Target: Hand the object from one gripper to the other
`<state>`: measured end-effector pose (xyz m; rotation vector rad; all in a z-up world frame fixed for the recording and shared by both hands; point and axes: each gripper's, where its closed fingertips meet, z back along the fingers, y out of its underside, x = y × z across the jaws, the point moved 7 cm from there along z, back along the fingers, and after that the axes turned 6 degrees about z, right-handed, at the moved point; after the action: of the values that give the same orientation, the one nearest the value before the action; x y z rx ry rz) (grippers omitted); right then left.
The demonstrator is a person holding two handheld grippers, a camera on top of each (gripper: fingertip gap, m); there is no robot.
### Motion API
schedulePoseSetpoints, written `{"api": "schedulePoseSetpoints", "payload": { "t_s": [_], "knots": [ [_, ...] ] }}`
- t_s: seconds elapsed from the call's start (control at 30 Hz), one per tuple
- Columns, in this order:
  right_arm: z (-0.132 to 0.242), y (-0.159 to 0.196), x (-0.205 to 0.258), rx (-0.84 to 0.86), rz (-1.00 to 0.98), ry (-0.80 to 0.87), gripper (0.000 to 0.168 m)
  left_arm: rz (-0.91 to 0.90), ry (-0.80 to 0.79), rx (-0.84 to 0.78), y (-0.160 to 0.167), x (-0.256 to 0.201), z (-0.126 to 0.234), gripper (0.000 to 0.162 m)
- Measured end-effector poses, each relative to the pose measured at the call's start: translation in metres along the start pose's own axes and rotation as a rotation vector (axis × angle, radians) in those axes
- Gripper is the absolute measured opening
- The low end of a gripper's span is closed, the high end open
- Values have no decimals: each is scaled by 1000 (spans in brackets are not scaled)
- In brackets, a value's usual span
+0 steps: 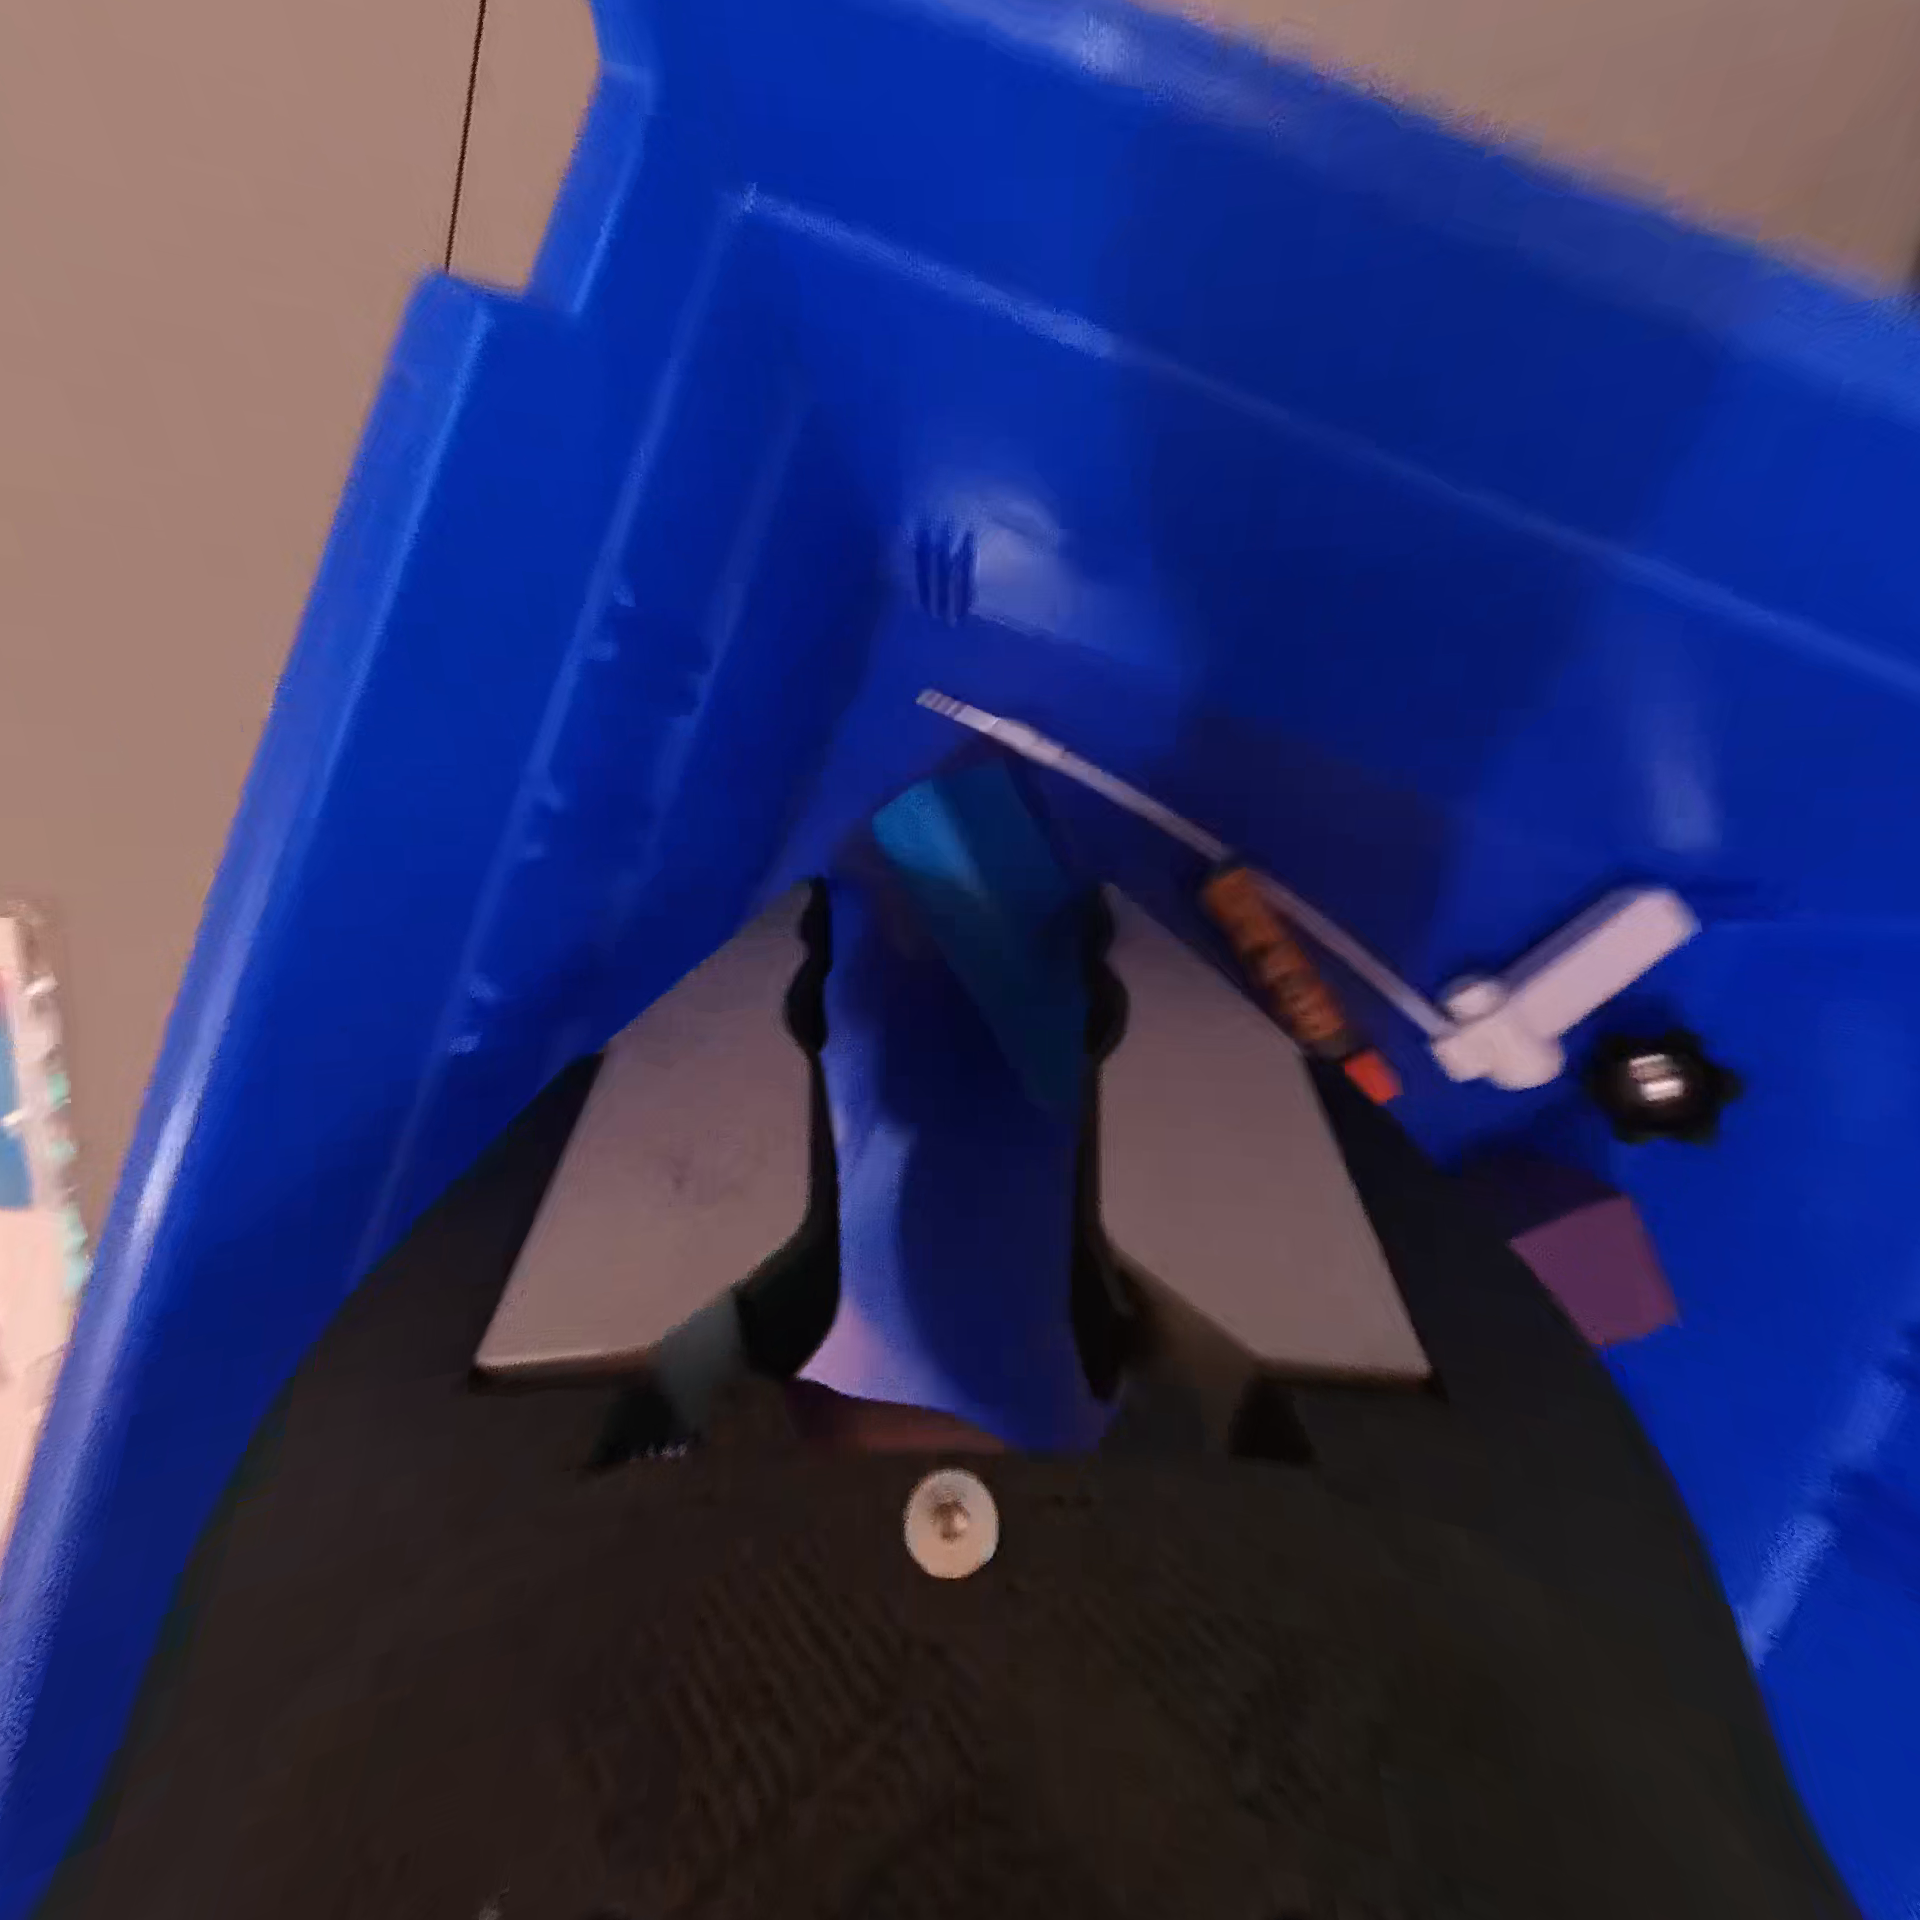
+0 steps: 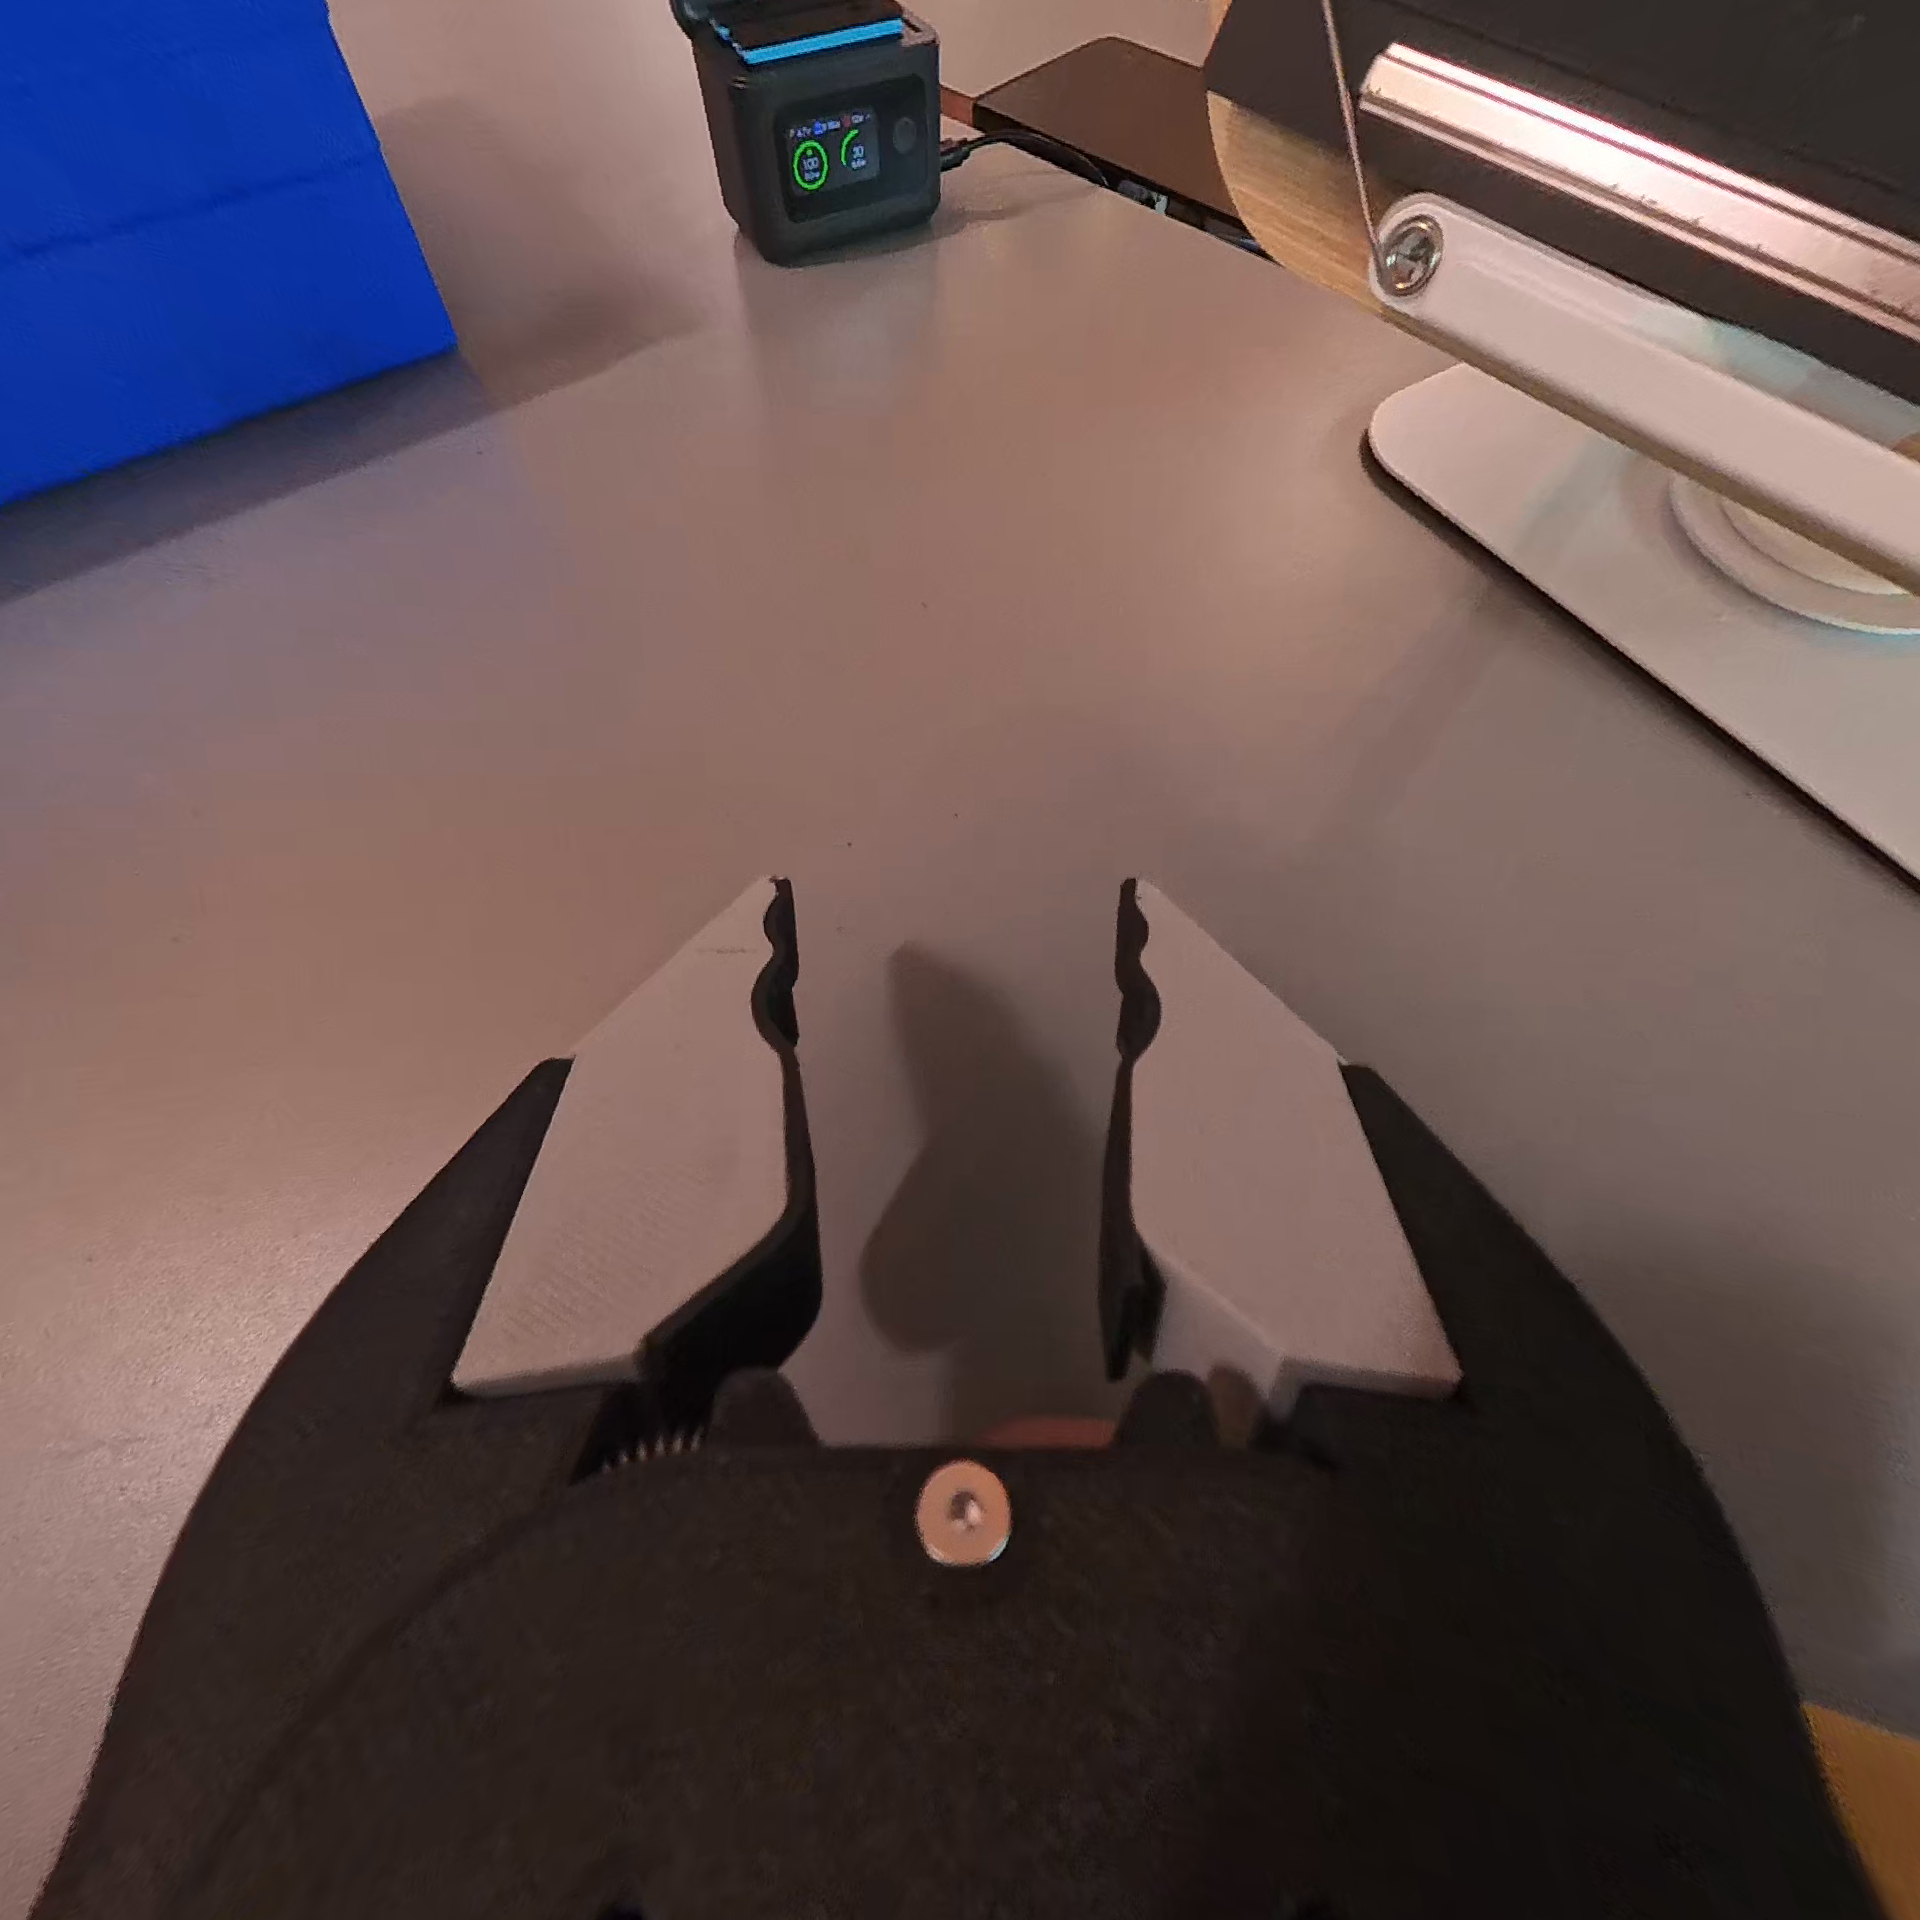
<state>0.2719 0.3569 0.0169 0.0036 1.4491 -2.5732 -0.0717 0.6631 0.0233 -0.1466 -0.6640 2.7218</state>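
My left gripper reaches down into a blue plastic bin. Its jaws are open, with a teal-blue wedge block lying between the fingertips near the bin's corner. The picture is blurred, so I cannot tell whether the fingers touch the block. My right gripper is open and empty, held low over the grey table. The bin shows in the right wrist view at the far left.
In the bin lie a white cable tie, an orange-handled tool, a white plastic part, a black star knob and a purple block. On the table stand a black device with a lit screen and a white monitor stand base. The left gripper's tips are roughly 45 centimetres from the right gripper's. The black star knob lies some 11 centimetres from my left tips, 30 centimetres from my right tips.
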Motion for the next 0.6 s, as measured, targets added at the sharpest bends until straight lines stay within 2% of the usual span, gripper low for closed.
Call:
{"api": "schedulePoseSetpoints", "payload": {
  "t_s": [0.03, 0.1, 0.23, 0.3, 0.37, 0.43, 0.47, 0.6],
  "knots": [
    [0, 0, -1, 1, -9, -4, 59, -46, -46, 61, 4, 6, -3, 40],
    [0, 0, -1, -1, -18, -10, 58, -80, -62, 76, 2, 14, 2, 36],
    [-1, 0, 0, 7, -7, -11, 56, -12, 45, 81, 0, 10, 3, 54],
    [-1, 0, 1, 11, 4, -10, 56, -57, 18, 103, 3, 8, -1, 56],
    [-1, 0, 2, 8, 11, -11, 55, -86, 21, 90, 5, 6, -1, 44],
    [-1, 0, 2, 6, 12, -14, 55, -108, 37, 75, 7, 5, 0, 39],
    [-1, 0, 2, 8, 9, -16, 54, -130, 48, 76, 8, 5, 1, 30],
    [-1, 0, 2, 10, 7, -22, 53, -258, -14, 71, 9, 10, 5, 30]
  ]
}}
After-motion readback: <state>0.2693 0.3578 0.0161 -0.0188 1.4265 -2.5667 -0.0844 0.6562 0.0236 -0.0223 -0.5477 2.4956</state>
